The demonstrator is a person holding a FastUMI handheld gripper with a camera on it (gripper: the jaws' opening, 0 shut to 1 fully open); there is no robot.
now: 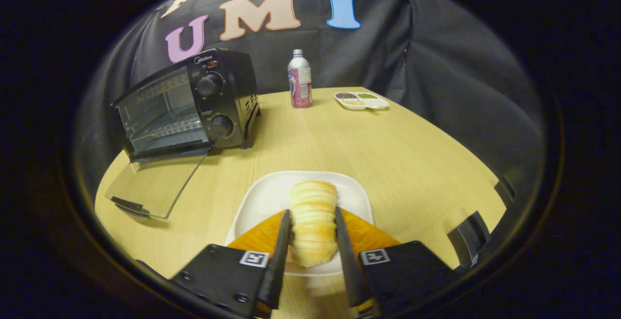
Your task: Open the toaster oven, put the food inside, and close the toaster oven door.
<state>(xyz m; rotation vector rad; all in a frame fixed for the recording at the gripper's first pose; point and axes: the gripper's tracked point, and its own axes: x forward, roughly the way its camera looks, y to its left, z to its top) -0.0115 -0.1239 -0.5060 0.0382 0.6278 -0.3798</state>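
Bread roll [313,222] on plate [264,195], clamped between hand-held gripper [313,229] fingers

The gripper [313,227] has both fingers pressed against the sides of a pale, ridged bread roll [313,217] lying on a white square plate [271,195]. Beyond the fingers and to the left stands a black toaster oven [194,101], its glass door [155,183] folded down flat onto the light wooden table [412,164].
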